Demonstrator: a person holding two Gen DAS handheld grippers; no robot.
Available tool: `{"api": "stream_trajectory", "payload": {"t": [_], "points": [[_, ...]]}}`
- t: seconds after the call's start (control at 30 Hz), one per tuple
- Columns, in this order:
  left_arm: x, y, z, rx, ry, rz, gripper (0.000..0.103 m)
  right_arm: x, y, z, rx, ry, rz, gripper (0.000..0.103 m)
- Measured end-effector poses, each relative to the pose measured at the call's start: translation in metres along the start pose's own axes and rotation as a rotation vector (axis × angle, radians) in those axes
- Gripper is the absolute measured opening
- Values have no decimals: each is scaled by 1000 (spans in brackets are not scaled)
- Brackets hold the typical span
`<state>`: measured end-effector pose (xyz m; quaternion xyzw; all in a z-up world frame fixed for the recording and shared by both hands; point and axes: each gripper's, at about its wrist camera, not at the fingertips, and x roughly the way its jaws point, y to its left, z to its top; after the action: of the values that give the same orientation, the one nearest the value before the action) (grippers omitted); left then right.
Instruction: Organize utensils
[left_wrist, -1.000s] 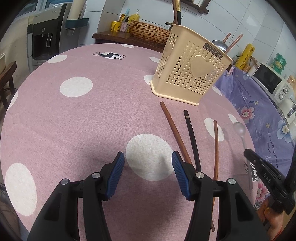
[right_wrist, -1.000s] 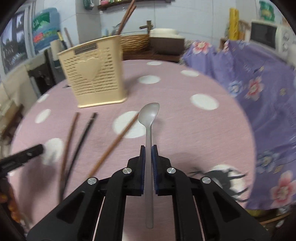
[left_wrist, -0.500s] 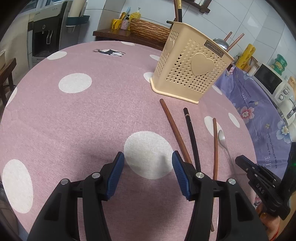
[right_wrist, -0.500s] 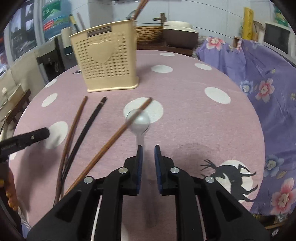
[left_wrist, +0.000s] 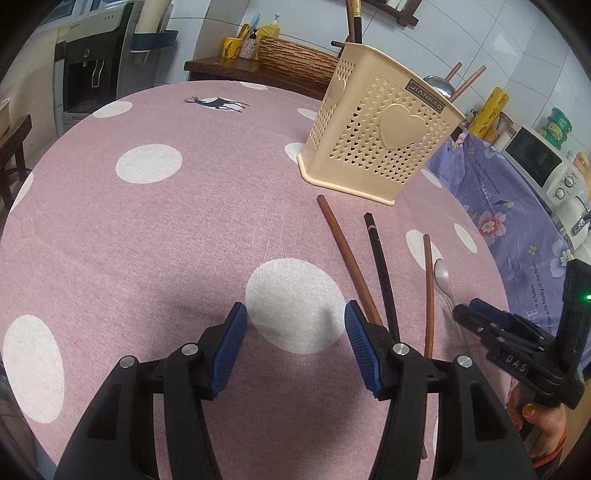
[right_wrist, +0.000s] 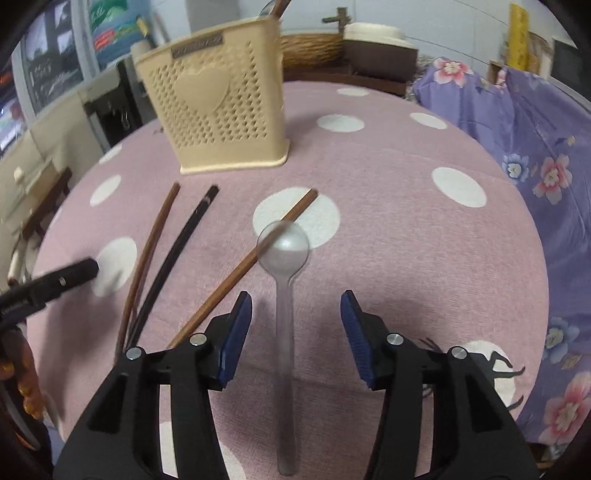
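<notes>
A metal spoon (right_wrist: 283, 251) lies on the pink dotted tablecloth (right_wrist: 388, 229), its handle running back between the jaws of my right gripper (right_wrist: 295, 306). Those jaws are opening and the blue pads stand clear of the handle. A brown chopstick (right_wrist: 251, 258) lies just left of the spoon bowl, with a black chopstick (right_wrist: 177, 251) and another brown one (right_wrist: 151, 251) further left. The beige perforated utensil holder (left_wrist: 376, 147) stands upright beyond them with several utensils in it. My left gripper (left_wrist: 293, 317) hovers open over a white dot, nothing between its fingers.
A purple floral cloth (right_wrist: 535, 147) hangs past the table's right edge. A wicker basket (left_wrist: 295, 62) and a side table sit behind the holder, a microwave (left_wrist: 535, 155) at far right, a water dispenser (left_wrist: 92, 66) at far left. A hand (left_wrist: 539, 424) holds the right gripper.
The right gripper dipped toward the table and went from shut on the spoon to open. The spoon now rests on the cloth. The left gripper has not moved.
</notes>
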<state>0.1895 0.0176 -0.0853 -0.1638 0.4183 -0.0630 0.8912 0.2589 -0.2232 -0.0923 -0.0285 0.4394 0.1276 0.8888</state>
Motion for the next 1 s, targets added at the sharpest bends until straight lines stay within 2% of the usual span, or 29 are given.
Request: {"api": "stream_trajectory", "payload": {"t": [0.07,0.13,0.17,0.23,0.33,0.4,0.5,0.57,0.63,0.67,0.83,1.0], "points": [[0,1,0,-3,-1,0,55,4,2,0,-17,13,-13,47],[-1,1,-1,-2,-3,1,55,4,4,-2,-30,6,-30,28],[0,0,-1,-1,-4,2,55,5,3,-3,-27,4,-35,24],[0,-1,-1,2,-4,5,56,3,-2,-5,-11,-6,-50,10],[1,-2,0,7,-3,7,57,0,-14,-7,28,-11,-67,9],[1,-3,0,8,-3,9,57,-1,-22,-7,53,-13,-93,9],[4,-6,3,18,-1,13,57,-2,-28,-7,71,-15,-76,10],[6,-9,3,31,1,18,57,-2,-27,-6,64,-15,-68,17],[7,-11,3,35,2,18,57,-2,-26,-5,64,-17,-49,46],[7,-11,2,35,2,19,57,-3,-26,-4,67,-24,-45,51],[6,-12,1,32,0,20,57,0,-26,8,44,-26,-32,51],[5,-12,0,34,0,24,57,17,-25,19,19,4,-72,51]]}}
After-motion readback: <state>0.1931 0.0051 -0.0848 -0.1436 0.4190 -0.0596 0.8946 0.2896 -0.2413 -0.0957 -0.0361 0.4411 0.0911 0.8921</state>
